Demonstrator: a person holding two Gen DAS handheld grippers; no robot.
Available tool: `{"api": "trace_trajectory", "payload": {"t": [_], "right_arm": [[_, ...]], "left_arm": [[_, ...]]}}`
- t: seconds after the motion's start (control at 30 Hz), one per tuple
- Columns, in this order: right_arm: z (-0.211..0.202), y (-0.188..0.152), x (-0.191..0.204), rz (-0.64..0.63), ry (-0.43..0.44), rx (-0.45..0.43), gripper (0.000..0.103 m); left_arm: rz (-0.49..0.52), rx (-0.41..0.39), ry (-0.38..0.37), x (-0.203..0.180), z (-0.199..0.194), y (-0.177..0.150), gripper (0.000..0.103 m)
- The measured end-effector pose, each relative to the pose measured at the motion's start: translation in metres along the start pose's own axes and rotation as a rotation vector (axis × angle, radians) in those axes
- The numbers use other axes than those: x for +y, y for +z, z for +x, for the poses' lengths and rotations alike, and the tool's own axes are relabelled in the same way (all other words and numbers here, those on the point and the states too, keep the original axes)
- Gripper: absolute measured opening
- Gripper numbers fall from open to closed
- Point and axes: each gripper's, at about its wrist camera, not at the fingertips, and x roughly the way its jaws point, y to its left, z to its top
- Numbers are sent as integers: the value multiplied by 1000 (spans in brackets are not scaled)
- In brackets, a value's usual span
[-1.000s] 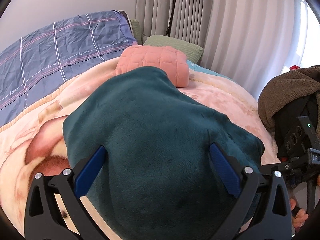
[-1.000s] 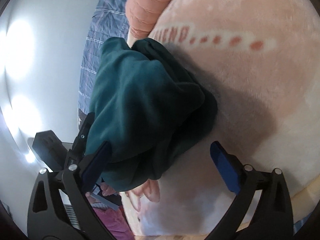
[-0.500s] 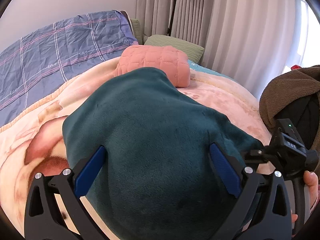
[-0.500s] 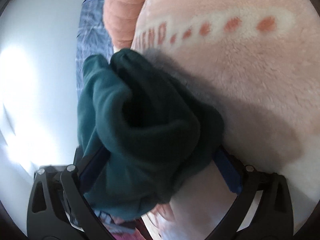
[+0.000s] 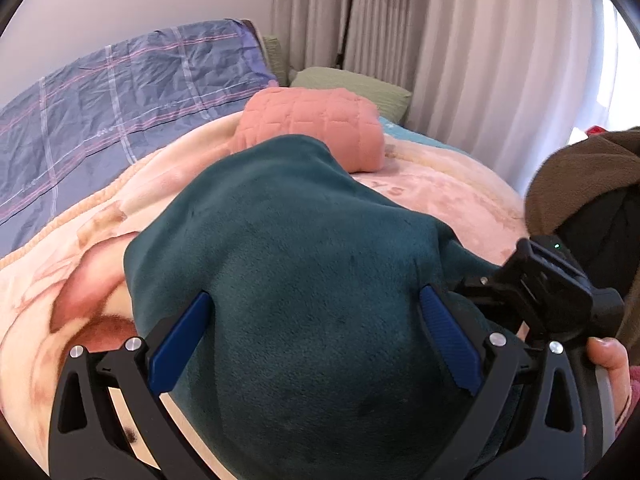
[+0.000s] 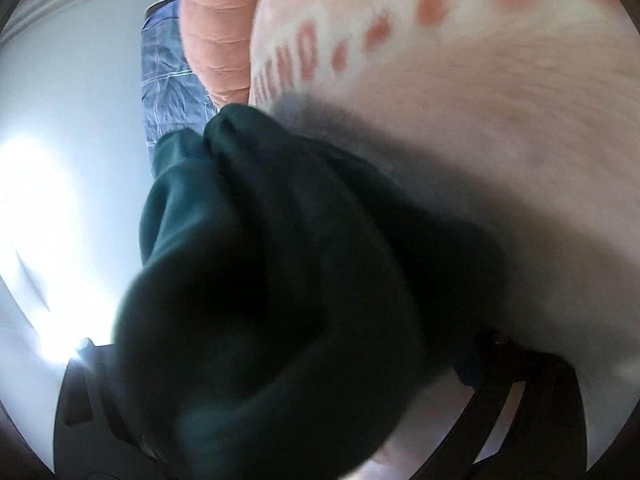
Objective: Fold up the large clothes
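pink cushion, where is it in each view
Left wrist: the pink cushion sits upper centre, just beyond the far end of the green garment.
Right wrist: the cushion is at the top, left of centre, turned on its side.
Shared landmark: the blue plaid sheet beside it.

Left hand-held gripper [image 5: 316, 344]: black frame, silver screws, blue finger pads [image 5: 178, 344]; right hand-held gripper [image 5: 552, 280]: black, green LED; person's sleeve [image 5: 568, 172] brown fleece.

Two wrist views, close over the bed

The teal garment [image 5: 304, 280] and pink cushion [image 5: 312, 124] are shared; the right view is rolled sideways, nearly touching fabric.
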Motion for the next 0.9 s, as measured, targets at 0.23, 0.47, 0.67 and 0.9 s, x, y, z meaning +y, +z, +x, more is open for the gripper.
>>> {"api": "trace_trajectory", "payload": {"t": [0.23, 0.47, 0.67, 0.9], "right_arm": [[-16, -9, -6, -88, 38, 4, 91], [-18, -13, -6, -105, 40, 18, 92], [-9, -9, 2, -119, 42, 50, 95], [-7, -12, 7, -149, 31, 43, 98]], "left_arm": [[-101, -62, -47, 32, -34, 2, 102], [-579, 57, -188, 132, 20, -22, 102], [-610, 26, -326, 152, 48, -24, 102], [-632, 82, -357, 163, 54, -19, 102]]}}
